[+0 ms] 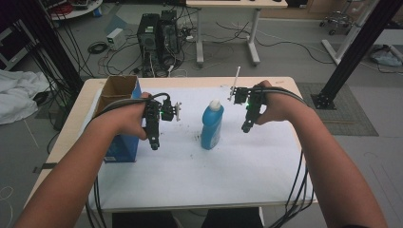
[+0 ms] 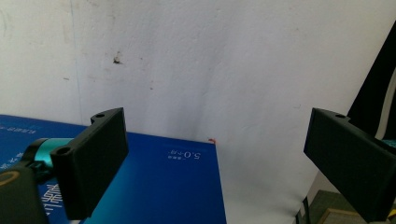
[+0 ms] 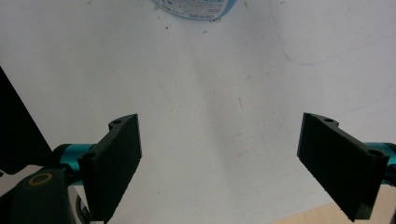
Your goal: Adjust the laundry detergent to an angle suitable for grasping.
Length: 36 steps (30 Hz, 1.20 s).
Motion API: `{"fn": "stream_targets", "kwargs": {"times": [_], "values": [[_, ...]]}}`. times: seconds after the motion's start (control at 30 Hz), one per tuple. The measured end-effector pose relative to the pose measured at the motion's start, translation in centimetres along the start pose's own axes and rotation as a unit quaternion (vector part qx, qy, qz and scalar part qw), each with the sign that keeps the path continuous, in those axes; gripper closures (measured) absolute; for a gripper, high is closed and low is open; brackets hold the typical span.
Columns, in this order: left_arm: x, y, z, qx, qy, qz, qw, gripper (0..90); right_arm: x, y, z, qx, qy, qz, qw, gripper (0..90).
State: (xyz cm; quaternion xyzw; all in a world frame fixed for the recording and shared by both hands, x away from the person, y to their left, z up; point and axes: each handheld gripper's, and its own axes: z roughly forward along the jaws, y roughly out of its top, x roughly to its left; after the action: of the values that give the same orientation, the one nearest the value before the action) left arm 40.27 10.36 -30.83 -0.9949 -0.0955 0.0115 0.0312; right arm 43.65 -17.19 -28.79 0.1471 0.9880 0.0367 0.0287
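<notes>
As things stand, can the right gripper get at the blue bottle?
Probably yes. The right gripper hangs open beside the upright blue bottle, with only bare white sheet between them. The box sits on the bottle's far side, out of the way.

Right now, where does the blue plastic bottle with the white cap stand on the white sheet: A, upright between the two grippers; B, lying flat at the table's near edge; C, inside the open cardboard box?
A: the blue plastic bottle stands upright on the white sheet, between the left gripper and the right gripper, touching neither.

Wide-apart jaws frame a blue box (image 2: 154,182) lying on white sheet (image 2: 224,70).
</notes>
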Motion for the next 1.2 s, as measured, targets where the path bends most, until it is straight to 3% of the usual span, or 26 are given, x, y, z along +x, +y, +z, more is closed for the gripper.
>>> {"fn": "stream_targets", "kwargs": {"times": [0.13, 0.27, 0.33, 0.5, 0.7, 0.77, 0.87, 1.0, 1.1, 1.17, 1.2], "values": [[0.0, -0.1, -0.2, -0.006, 0.001, -0.006, 1.0, 6.4, 0.0, -0.2, -0.2, 0.0, 0.002, 0.005, 1.0, 12.9], [0.1, -0.2, 0.0, 0.003, 0.01, -0.021, 0.9997, 6.4, 0.0, -0.5, -0.3, 0.0, 0.001, 0.01, 0.9999, 12.9], [0.2, -0.3, 0.0, 0.004, 0.015, -0.029, 0.9995, 6.4, -0.2, -0.6, -0.3, -0.002, -0.001, -0.003, 1.0, 12.9], [-0.4, -0.7, -0.6, -0.021, 0.024, -0.041, 0.9986, 6.4, -0.2, -1.3, -0.4, -0.007, -0.004, 0.004, 1.0, 12.9], [-1.2, -1.1, -1.0, -0.032, 0.023, -0.049, 0.998, 6.4, -0.1, -1.7, -0.7, -0.009, -0.002, 0.005, 0.9999, 12.9], [-1.5, -1.3, -1.1, -0.04, 0.022, -0.055, 0.9974, 6.4, -0.2, -1.7, -0.6, -0.008, -0.004, -0.002, 1.0, 12.9], [-2.1, -1.7, -1.4, -0.061, 0.01, -0.065, 0.996, 6.4, 0.1, -1.9, -0.3, -0.008, 0.001, 0.008, 0.9999, 12.9], [-2.8, -2.5, -1.8, -0.11, 0.002, -0.076, 0.991, 6.4, 0.0, -2.1, -0.1, -0.013, 0.002, 0.003, 0.9999, 12.9], [-3.2, -2.9, -2.1, -0.147, -0.003, -0.09, 0.9851, 6.4, -0.1, -2.3, -0.1, -0.017, 0.003, 0.004, 0.9998, 12.9], [-3.2, -2.9, -2.1, -0.147, -0.003, -0.09, 0.9851, 6.4, 0.0, -2.3, -0.2, -0.017, 0.002, 0.007, 0.9998, 12.9], [-3.6, -3.3, -2.3, -0.175, -0.002, -0.105, 0.9789, 6.4, 0.0, -2.3, -0.2, -0.017, 0.002, 0.007, 0.9998, 12.9]]}}
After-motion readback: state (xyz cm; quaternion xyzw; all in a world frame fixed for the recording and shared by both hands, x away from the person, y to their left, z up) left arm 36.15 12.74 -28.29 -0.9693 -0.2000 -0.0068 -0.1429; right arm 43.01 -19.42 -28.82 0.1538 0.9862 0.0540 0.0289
